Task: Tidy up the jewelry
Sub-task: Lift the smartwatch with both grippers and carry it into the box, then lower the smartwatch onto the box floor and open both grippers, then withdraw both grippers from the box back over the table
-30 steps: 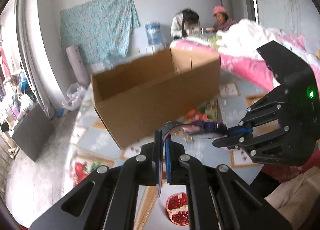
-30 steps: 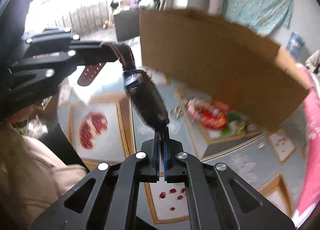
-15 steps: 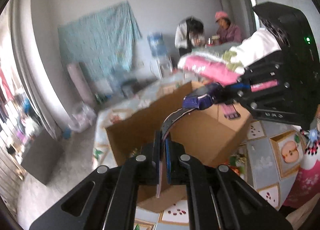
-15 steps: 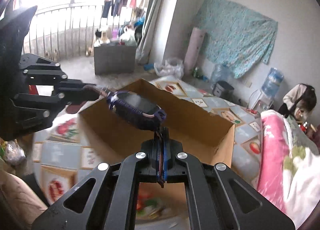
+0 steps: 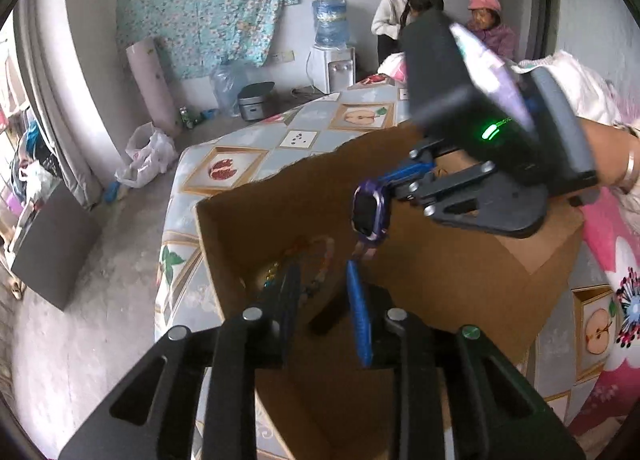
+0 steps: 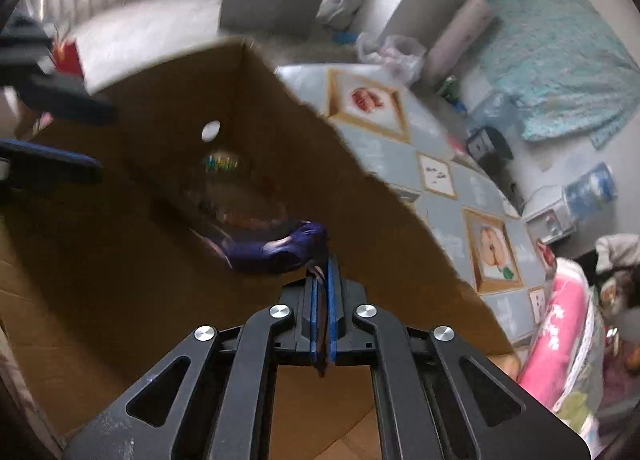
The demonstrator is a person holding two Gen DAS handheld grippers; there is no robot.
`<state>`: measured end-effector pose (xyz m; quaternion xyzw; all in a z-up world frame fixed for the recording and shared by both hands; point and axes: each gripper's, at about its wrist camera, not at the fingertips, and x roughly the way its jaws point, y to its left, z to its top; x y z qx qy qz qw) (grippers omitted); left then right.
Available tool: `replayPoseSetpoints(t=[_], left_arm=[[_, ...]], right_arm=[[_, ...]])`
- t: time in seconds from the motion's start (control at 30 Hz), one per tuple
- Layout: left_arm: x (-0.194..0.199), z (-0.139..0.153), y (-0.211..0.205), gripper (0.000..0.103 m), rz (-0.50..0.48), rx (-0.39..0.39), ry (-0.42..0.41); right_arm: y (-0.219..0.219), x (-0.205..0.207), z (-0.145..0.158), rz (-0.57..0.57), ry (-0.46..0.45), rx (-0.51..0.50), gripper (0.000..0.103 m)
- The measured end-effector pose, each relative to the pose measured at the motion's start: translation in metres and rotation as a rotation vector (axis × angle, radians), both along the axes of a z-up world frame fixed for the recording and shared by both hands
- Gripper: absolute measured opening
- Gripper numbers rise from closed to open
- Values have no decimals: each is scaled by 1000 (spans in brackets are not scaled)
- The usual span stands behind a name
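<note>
A purple watch (image 5: pixel 370 215) hangs by its strap from my right gripper (image 5: pixel 404 185), over the open cardboard box (image 5: pixel 256 219). In the right wrist view the watch (image 6: pixel 272 250) stretches left from my right gripper (image 6: pixel 322 272), which is shut on the strap. My left gripper (image 5: pixel 324 292) is open and empty just below the watch, over the box. It also shows at the left edge of the right wrist view (image 6: pixel 48 139). Beaded jewelry (image 5: pixel 308 260) lies on the box floor, blurred in the right wrist view (image 6: pixel 224 163).
The box stands on a table with a fruit-patterned cloth (image 5: pixel 240 163). A pink flowered blanket (image 5: pixel 616 260) lies to the right. Two people (image 5: pixel 440 19) sit at the back by a water dispenser (image 5: pixel 332 43). A grey cabinet (image 5: pixel 48 244) stands on the floor to the left.
My left gripper has opened and let go of the strap. The watch now hangs from the right gripper alone. Both grippers have moved lower, into the box opening.
</note>
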<state>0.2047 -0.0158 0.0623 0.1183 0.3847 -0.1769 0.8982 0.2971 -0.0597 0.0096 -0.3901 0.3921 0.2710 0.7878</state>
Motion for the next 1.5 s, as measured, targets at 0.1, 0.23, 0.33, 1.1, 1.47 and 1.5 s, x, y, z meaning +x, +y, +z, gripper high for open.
replayPoseSetpoints(t=[0.1,0.23,0.33,1.1,1.47,1.5], left_arm=[[-12,5,8,24,11,-43,-11],[-33,13,22,24,36,-104,-40],[-50,17,32,24,45,-127,-62],[-107,0,71,28,106,-257,-57],[-108,-5,85,30,138,-289,-45],[-108,-5,85,30,139,-289,-44]], right_arm=[[10,-3,-16,56,41,-82,3],[13,-18,-32,122,8,-220,4],[6,-24,-38,130,-19,-309,5],[-11,-6,-27,-246,442,-15,37],[-16,28,-46,-465,503,53,37],[-17,30,-46,-486,507,63,36]])
